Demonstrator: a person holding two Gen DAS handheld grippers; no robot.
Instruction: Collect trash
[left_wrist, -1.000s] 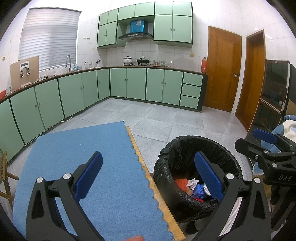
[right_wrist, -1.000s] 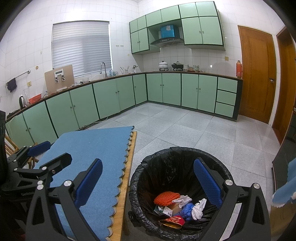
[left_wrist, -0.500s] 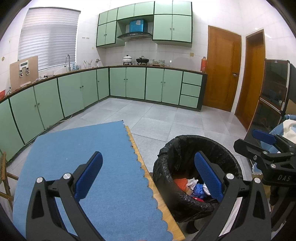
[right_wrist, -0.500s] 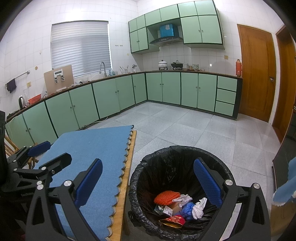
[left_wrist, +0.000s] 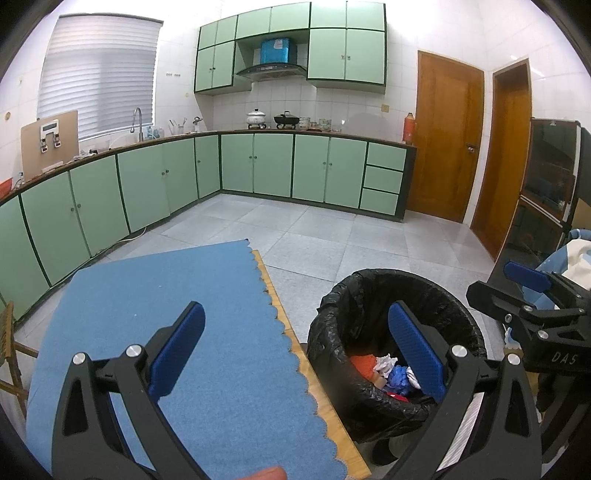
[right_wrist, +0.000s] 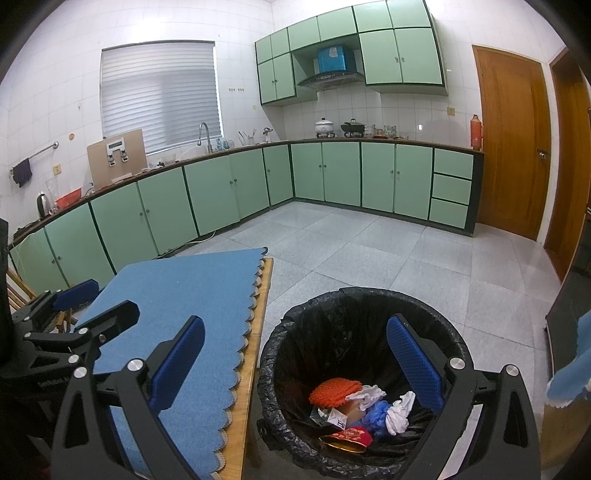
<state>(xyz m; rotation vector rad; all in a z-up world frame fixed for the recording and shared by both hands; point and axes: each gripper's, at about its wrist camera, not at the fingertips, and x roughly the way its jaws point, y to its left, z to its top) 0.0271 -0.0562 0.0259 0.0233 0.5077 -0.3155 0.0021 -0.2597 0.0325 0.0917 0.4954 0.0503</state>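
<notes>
Trash (right_wrist: 360, 410) is lying inside the black-lined bin (right_wrist: 354, 299) at five o'clock of the blue-matted surface (left_wrist: 155, 314), both the left gripper (left_wrist: 295, 347) and the right gripper (right_wrist: 295, 350) hovering with jaws wide and empty, collection apparently finishing.

So the bin (right_wrist: 362, 380) sits on the floor (right_wrist: 388, 258) just right of the table (right_wrist: 258, 332), with the trash (right_wrist: 354, 410) piled in its bottom. A mat (left_wrist: 166, 332) lies on the table, stopping short of the right edge. Counters (left_wrist: 258, 166) run along the far and left walls, two doors (left_wrist: 448, 140) far right.
</notes>
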